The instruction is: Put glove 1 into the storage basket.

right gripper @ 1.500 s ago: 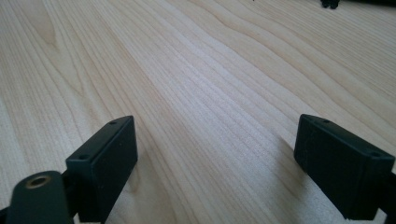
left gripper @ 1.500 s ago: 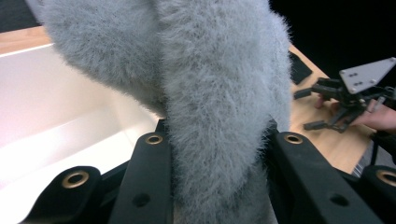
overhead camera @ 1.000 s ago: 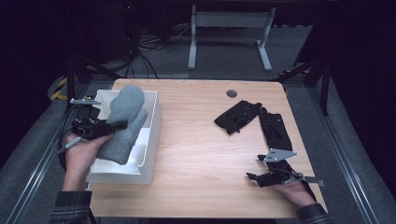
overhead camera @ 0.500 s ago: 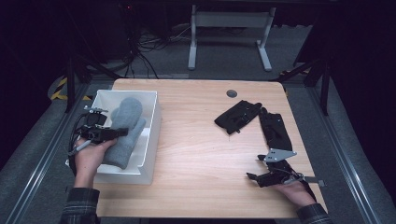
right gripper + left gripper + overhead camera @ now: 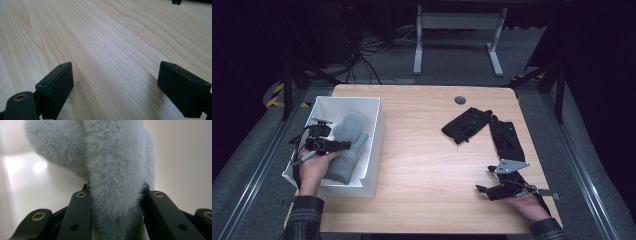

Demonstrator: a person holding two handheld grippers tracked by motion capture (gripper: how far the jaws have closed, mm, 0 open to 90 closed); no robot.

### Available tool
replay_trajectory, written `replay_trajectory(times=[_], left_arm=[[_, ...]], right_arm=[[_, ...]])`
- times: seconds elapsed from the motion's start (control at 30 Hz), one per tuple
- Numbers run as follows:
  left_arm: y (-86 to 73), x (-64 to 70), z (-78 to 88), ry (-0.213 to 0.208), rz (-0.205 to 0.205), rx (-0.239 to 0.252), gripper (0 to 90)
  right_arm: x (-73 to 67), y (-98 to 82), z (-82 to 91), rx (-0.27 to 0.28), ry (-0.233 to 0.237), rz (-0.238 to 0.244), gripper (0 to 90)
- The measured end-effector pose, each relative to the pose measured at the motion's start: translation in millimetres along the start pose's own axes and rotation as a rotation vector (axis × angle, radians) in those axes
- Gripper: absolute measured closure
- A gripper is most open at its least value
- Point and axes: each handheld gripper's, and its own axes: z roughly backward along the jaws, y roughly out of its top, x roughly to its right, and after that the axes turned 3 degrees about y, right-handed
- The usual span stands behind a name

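Note:
A fluffy grey mitten lies inside the white box at the table's left. My left gripper reaches into the box and is shut on the mitten; in the left gripper view the grey fleece is pinched between both black jaws, with the box's white wall behind. My right gripper rests low on the wooden table at the front right. Its jaws stand wide apart over bare wood, with nothing between the pads.
Two black gloves lie at the right of the table, one toward the middle, the other just beyond my right gripper. A small dark round cap sits near the far edge. Table legs and cables stand on the dark floor behind.
My left gripper has come down with the grey mitten, from above the box's rim to inside the box, where the mitten now lies. The right gripper has stayed put.

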Motion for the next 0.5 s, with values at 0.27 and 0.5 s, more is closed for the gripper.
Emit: replay_trajectory(times=[0.27, 0.5], left_arm=[[-3.6, -7.1, -17.7, 0.031, 0.009, -0.058, 62.6], [-4.1, -7.9, -16.3, 0.051, 0.001, -0.033, 43.1]], right_arm=[[-0.1, 0.0, 0.0, 0.000, 0.000, 0.000, 14.0], [-0.1, 0.0, 0.0, 0.000, -0.001, 0.000, 14.1]])
